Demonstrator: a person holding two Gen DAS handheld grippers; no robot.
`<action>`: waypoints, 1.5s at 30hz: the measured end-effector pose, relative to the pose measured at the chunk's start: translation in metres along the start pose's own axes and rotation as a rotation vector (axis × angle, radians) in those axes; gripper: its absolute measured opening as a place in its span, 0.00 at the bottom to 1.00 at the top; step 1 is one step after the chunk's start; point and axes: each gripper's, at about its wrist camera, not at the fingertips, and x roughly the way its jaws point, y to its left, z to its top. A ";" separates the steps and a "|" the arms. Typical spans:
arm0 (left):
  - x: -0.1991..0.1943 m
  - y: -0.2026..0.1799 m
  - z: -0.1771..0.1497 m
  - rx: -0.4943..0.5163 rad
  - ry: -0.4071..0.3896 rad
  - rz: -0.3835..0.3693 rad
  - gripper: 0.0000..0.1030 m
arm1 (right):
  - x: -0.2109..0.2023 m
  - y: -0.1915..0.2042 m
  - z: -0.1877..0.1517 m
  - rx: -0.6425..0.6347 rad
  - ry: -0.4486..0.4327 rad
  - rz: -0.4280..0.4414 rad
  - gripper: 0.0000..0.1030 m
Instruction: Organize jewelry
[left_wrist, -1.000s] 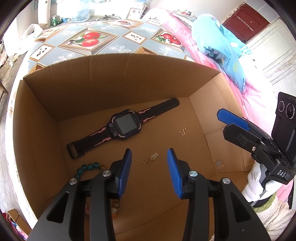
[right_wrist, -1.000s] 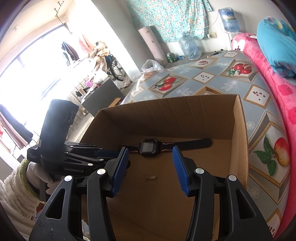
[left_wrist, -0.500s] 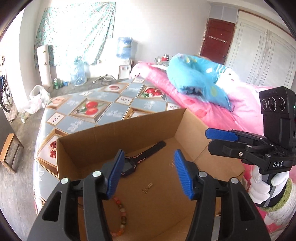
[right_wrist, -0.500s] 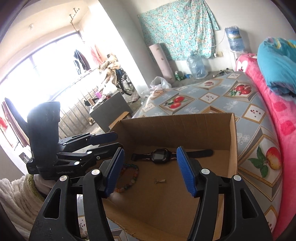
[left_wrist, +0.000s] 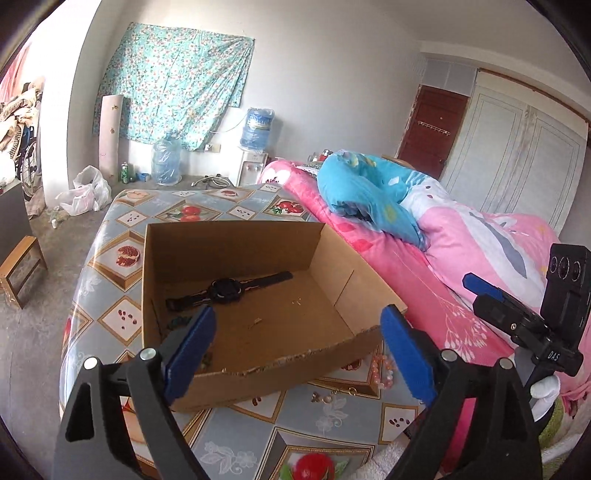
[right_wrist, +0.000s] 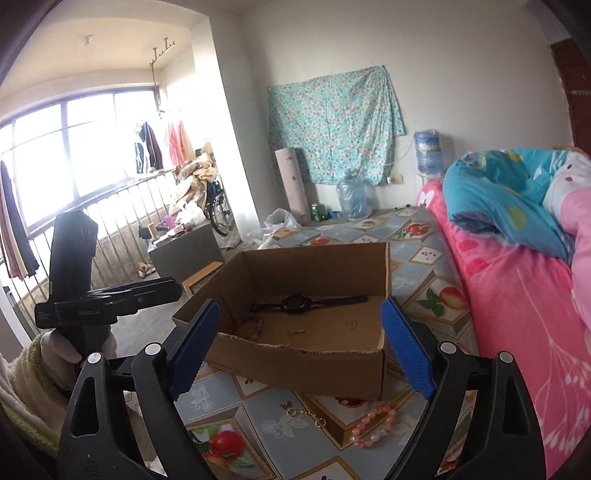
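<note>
A brown cardboard box (left_wrist: 280, 369) (right_wrist: 306, 360) stands on the fruit-patterned bedcover. Inside lie a black watch (left_wrist: 226, 290) (right_wrist: 297, 303), a bead bracelet (right_wrist: 248, 325) at its left side and small gold pieces (left_wrist: 255, 324) (right_wrist: 296, 332). In front of the box lie a pink bead bracelet (right_wrist: 373, 424) (left_wrist: 382, 369) and a gold chain (right_wrist: 304, 413) (left_wrist: 332, 396). My left gripper (left_wrist: 297, 360) and my right gripper (right_wrist: 298, 356) hover short of the box's near wall, jaws opening wide, nothing between them.
A pink quilt (right_wrist: 524, 314) with a blue blanket (left_wrist: 369, 195) rises to the right of the box. A small wooden stool (left_wrist: 20, 273) and a dark cabinet (right_wrist: 184, 247) stand on the floor to the left. Water bottles (left_wrist: 166, 162) line the far wall.
Both grippers have pulled back and up out of the box and opened wider. The views now take in the whole box and the jewelry in front of it.
</note>
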 end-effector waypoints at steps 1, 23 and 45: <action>-0.004 -0.002 -0.007 -0.002 0.002 0.011 0.89 | -0.002 0.003 -0.007 -0.013 0.011 -0.019 0.82; 0.064 0.013 -0.136 0.094 0.268 0.363 0.92 | 0.040 0.035 -0.117 -0.020 0.361 -0.233 0.83; 0.070 0.024 -0.154 0.048 0.284 0.376 0.95 | 0.061 0.053 -0.142 -0.055 0.463 -0.260 0.83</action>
